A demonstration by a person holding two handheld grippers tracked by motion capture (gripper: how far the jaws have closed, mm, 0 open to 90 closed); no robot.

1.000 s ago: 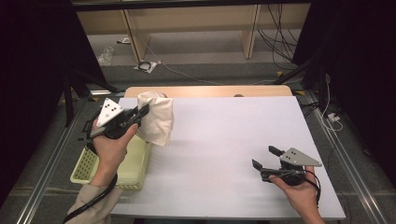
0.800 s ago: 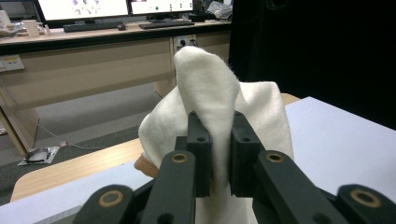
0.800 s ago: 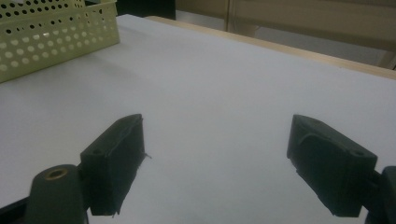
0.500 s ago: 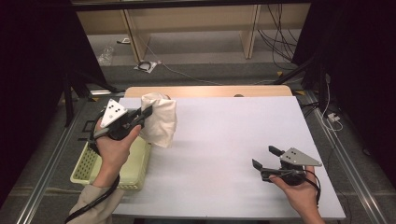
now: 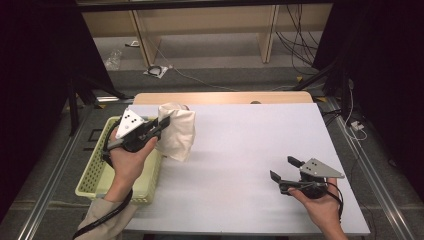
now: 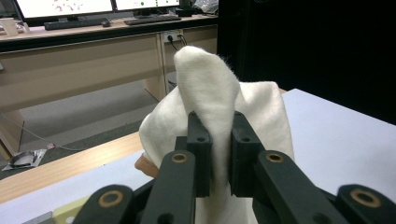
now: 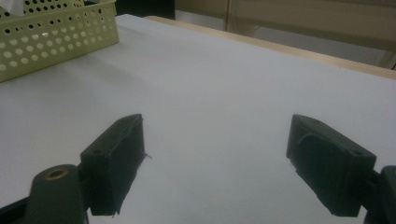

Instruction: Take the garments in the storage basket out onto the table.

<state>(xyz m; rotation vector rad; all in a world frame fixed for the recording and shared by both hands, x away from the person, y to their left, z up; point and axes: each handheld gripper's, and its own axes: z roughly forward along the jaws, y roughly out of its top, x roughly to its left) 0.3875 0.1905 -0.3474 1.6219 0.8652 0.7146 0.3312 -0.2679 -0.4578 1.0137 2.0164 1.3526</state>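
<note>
Little has shifted since a second ago: the left gripper (image 5: 162, 123) still pinches a fold of soft cream cloth (image 6: 210, 93) that hangs bunched above the worktop's (image 5: 250, 145) left edge beside the yellow basket (image 5: 95, 180), its lower part hidden, while the right gripper (image 5: 284, 170) rests agape, empty.

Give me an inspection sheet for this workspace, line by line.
Surface: white table, wooden strip along its far edge.
Job's things: white cloth held up; yellow-green basket at the table's left edge.
Clutter: nothing seen.
Grippers: left gripper pinches a fold of the cloth; right gripper open above bare table.
Cables: loose cables on the floor beyond.
Surroundings: desk with monitors, dark curtains.
</note>
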